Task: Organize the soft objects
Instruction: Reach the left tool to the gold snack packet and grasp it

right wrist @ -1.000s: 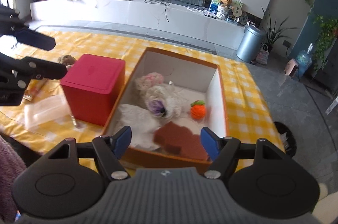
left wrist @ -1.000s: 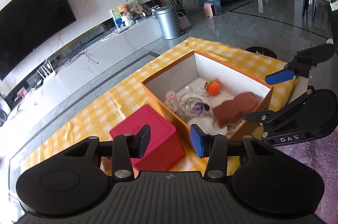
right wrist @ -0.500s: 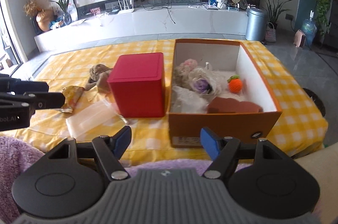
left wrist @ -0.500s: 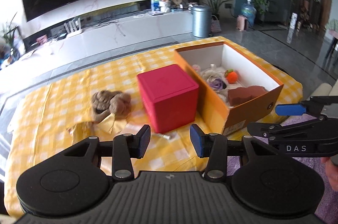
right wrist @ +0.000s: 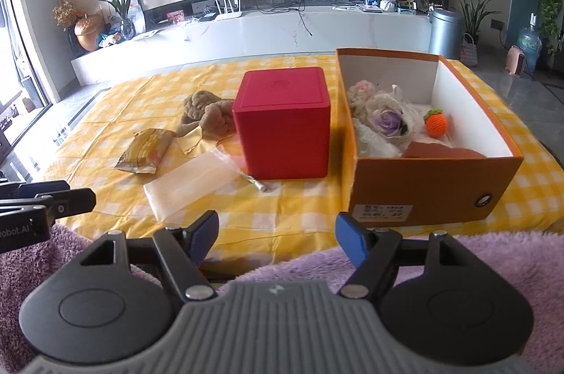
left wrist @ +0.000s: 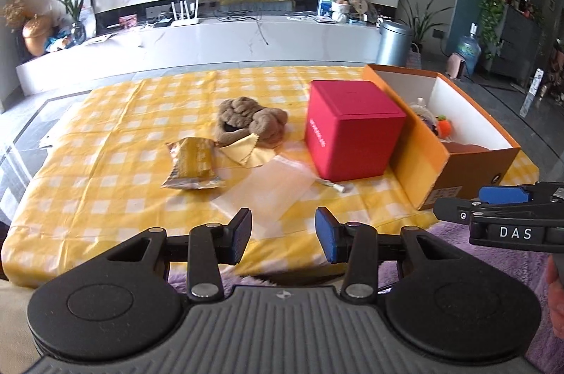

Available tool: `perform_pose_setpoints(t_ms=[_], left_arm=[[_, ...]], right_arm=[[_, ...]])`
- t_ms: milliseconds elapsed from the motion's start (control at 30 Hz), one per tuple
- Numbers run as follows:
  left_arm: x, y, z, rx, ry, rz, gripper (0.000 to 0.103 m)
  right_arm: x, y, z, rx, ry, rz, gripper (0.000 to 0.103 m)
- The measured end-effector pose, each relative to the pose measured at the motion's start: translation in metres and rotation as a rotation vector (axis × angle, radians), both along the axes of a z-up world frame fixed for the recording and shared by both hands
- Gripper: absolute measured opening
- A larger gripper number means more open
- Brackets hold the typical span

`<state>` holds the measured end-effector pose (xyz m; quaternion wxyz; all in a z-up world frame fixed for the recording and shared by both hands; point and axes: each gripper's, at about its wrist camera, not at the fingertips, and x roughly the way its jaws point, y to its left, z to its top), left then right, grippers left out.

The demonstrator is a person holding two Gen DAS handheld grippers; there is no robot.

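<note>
An orange cardboard box (right wrist: 423, 190) stands at the right of the yellow checked table and also shows in the left wrist view (left wrist: 419, 159). Inside lie a purple flower (right wrist: 389, 120), a pink fluffy item (right wrist: 363, 90), white soft cloth (right wrist: 373, 141), an orange knitted fruit (right wrist: 436, 123) and a brown sponge (right wrist: 440, 150). A brown plush toy (left wrist: 250, 123) (right wrist: 204, 113) lies on the table left of the red cube box (left wrist: 352, 134) (right wrist: 285, 123). My left gripper (left wrist: 283, 234) and right gripper (right wrist: 276, 234) are both open, empty, held back over the table's near edge.
A gold snack wrapper (left wrist: 192, 167), a yellow cloth scrap (left wrist: 246, 150) and a clear plastic bag (left wrist: 268, 189) lie in the table's middle. A small metal piece (right wrist: 255, 182) lies by the red box. A purple fluffy blanket (right wrist: 493, 261) lies below the grippers.
Both grippers have pulled back from above the orange box toward the near table edge. The left view has swung left, bringing the plush toy and wrapper into sight. Both jaws stayed open.
</note>
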<state>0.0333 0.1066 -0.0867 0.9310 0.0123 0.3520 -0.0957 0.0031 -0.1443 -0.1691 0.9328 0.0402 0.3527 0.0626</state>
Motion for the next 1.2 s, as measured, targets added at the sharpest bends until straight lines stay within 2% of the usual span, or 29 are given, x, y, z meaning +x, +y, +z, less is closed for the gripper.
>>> perform_pose_setpoints(t_ms=[667,767,867,1200], left_arm=[[0.018,0.047,-0.018,-0.045,0.071,0.052,0.05],[0.026,0.055,-0.02,-0.051,0.084,0.065,0.05],[0.035,0.062,-0.024,-0.051,0.104,0.075,0.05],[0.08,0.075,-0.031,-0.013,0.14,0.047,0.05]], right_arm=[[0.025,0.061,-0.024,-0.056,0.041,0.148,0.074],[0.034,0.071,-0.03,-0.056,0.059,0.171,0.074],[0.044,0.081,-0.037,-0.054,0.074,0.191,0.084],[0.091,0.108,-0.056,-0.061,0.124,0.227,0.084]])
